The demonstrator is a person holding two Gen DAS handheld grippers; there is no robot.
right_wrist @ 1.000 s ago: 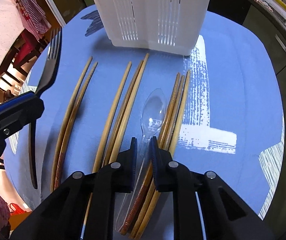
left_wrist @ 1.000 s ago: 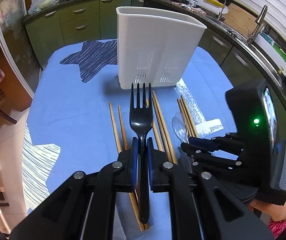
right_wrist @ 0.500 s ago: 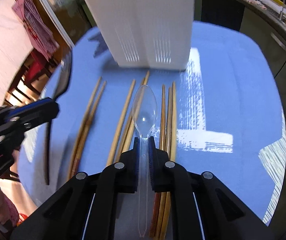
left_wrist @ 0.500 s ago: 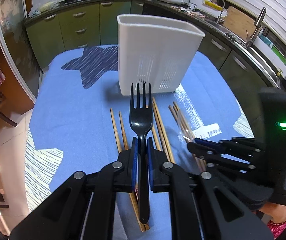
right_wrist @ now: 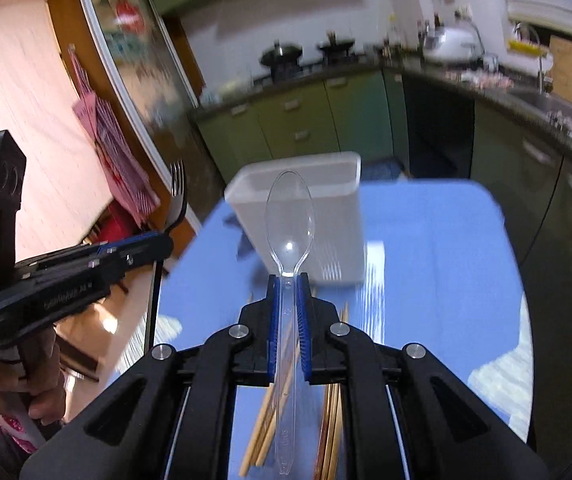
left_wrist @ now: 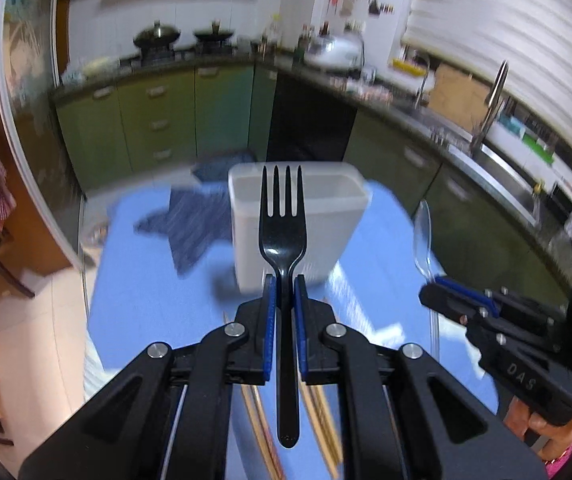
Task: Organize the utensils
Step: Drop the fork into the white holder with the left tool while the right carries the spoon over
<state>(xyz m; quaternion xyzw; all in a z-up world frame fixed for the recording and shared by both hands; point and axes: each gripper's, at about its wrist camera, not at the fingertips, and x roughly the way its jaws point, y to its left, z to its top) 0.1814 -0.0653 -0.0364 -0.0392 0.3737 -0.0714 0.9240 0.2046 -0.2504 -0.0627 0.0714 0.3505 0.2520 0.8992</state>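
Left tongs: clamped on black plastic fork, tines up, above blue desk. Right tongs: clamped on clear plastic spoon. Step: carry to white slotted plastic caddy; next prob. tip each handle-down into caddy; wooden chopsticks left on desk.

Home kitchen.
Green cabinets, pans on a stove at eleven o'clock, sink faucet at two, rice cooker.

Behind the blue tablecloth run green cabinets, two pans above them (blurred), a rice cooker further right, red checked cloth left.
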